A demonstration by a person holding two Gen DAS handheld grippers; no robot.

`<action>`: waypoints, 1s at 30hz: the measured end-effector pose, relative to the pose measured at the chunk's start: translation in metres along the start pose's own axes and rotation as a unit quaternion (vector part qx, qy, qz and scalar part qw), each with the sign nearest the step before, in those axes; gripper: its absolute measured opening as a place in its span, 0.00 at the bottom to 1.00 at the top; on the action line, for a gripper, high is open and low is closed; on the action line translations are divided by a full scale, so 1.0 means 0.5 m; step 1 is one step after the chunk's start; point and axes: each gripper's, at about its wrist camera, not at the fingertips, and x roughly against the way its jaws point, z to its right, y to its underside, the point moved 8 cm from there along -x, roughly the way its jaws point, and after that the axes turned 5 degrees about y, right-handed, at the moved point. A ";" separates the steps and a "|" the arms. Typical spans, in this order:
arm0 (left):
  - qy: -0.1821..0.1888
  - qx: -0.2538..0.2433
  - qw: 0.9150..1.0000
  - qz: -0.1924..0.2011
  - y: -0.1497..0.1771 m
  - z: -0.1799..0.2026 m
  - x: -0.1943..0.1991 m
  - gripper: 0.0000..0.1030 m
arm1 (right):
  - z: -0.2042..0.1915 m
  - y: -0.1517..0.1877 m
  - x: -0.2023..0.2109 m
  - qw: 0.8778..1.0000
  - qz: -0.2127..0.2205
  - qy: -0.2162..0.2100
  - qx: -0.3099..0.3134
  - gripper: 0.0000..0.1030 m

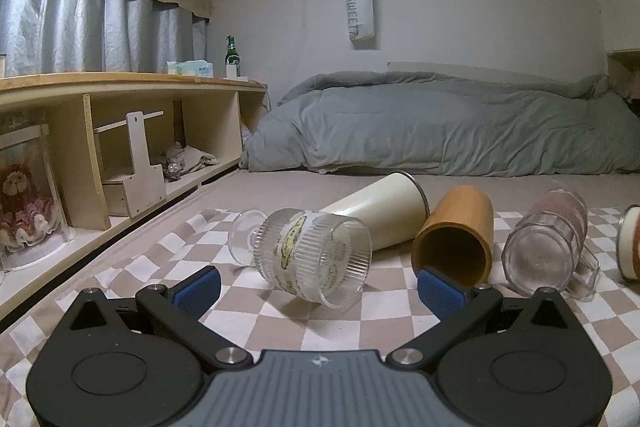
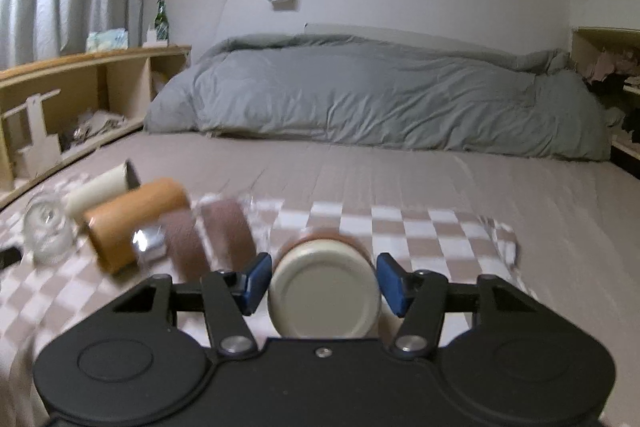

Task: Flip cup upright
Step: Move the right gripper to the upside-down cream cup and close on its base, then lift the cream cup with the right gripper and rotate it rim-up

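My right tongs (image 2: 323, 283) straddle the cream cup (image 2: 324, 301), unclenched; left tongs (image 1: 318, 283) released. All cups lie sideways; none righted.

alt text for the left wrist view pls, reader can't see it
The open left gripper faces a ribbed glass cup lying on its side on a checkered cloth. Behind it, also on their sides: a cream tumbler, an orange cup and a clear mug.
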 end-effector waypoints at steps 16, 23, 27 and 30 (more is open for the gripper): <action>0.022 -0.010 1.000 -0.014 0.010 0.023 -0.005 1.00 | -0.001 0.065 0.057 0.991 -0.121 -0.038 0.049 0.83; 0.033 -0.023 0.999 -0.015 0.016 0.040 -0.003 1.00 | -0.015 -0.015 -0.014 0.980 -0.183 -0.058 0.054 0.84; 0.036 -0.029 0.999 -0.013 0.018 0.045 -0.001 1.00 | -0.027 -0.013 -0.076 0.969 -0.233 -0.037 0.071 0.84; 0.037 -0.030 0.999 -0.012 0.018 0.046 -0.002 1.00 | -0.031 0.005 -0.115 0.961 -0.264 -0.032 0.077 0.85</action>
